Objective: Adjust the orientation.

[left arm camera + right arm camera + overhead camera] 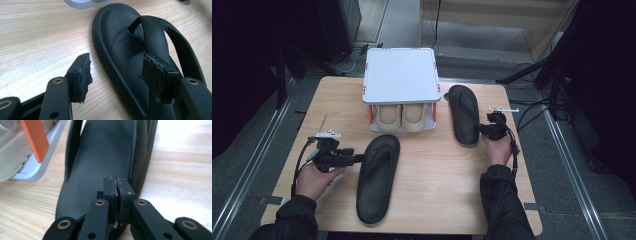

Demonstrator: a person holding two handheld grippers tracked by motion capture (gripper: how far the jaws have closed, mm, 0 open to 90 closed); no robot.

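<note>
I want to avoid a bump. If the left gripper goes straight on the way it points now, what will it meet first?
Most likely the near black sandal. The left gripper is open, with one jaw over the sandal's strap and the other over the table. How high it hangs above the sandal is unclear.

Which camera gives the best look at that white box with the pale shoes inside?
The high view: the white box shows whole, pale shoes under its lid. The right gripper view catches a corner with an orange strip; the left gripper view, a rim sliver.

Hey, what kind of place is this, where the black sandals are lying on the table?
Probably a recording lab or studio: a lone wooden table among dark curtains, floor rails alongside, loose cables on grey carpet.
</note>
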